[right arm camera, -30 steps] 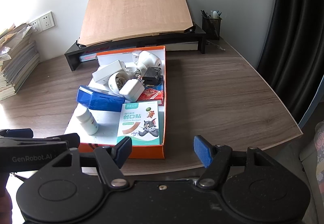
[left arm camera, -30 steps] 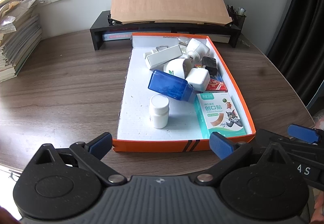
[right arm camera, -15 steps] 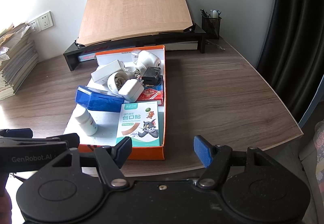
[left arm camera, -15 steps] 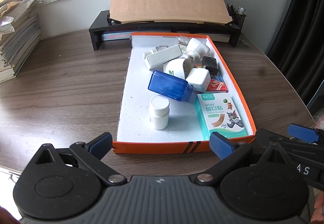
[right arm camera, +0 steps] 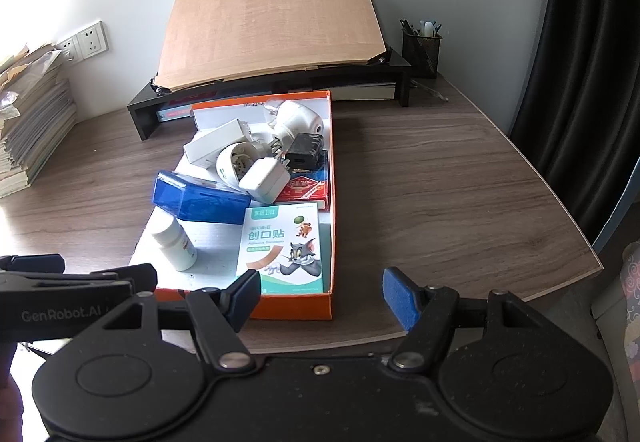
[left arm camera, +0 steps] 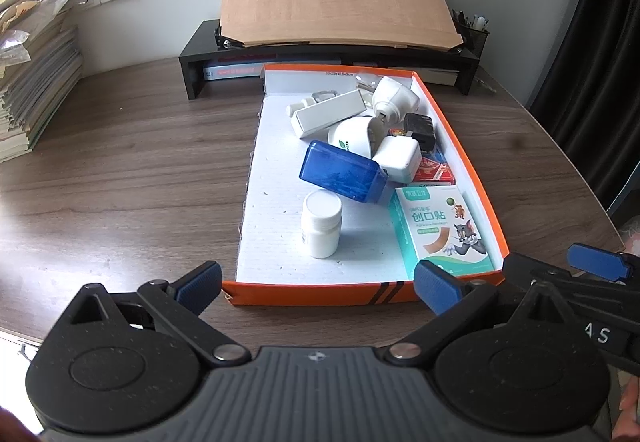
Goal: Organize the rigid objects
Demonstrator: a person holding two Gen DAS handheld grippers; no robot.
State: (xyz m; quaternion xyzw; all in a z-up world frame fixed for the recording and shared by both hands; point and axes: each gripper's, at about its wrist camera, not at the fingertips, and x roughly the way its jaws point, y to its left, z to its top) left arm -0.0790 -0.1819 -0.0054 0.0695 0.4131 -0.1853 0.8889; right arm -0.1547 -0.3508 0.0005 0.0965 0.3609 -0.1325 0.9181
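Nothing has moved since the earlier frames: both grippers hold the same stations at the near edge of the dark wood-grain desk (left arm camera: 120,170), contents undisturbed.

Left wrist view. Left gripper (left arm camera: 316,282) stands with jaws wide apart, nothing between them; its blue pads flank the near wall of the shallow orange cardboard box with white floor (left arm camera: 320,292), short of touching it. Inside, a white plastic pill bottle (left arm camera: 321,223) stands upright near the front. Behind it a translucent blue plastic case (left arm camera: 343,177) lies tilted, propped on the pile. A teal bandage carton with cartoon print (left arm camera: 440,230) lies flat in the front right corner, its near corner hidden by the right pad. At the back: white chargers and plugs, a black adapter (left arm camera: 419,127), a red card pack (left arm camera: 434,174) mostly buried. Small parts at the far wall are hard to make out. Right gripper's arm cuts in at lower right.

Right wrist view. Right gripper (right arm camera: 320,296) also gapes, empty; its left pad overlaps the box's near right corner, its right pad is over bare desk. The box sits left of centre. Beyond: a black monitor riser (right arm camera: 400,72) bearing a tan wooden board (right arm camera: 272,30), a mesh pen cup (right arm camera: 422,48), stacked papers (right arm camera: 32,122) cut off at left, a dark curtain (right arm camera: 588,62) at right.
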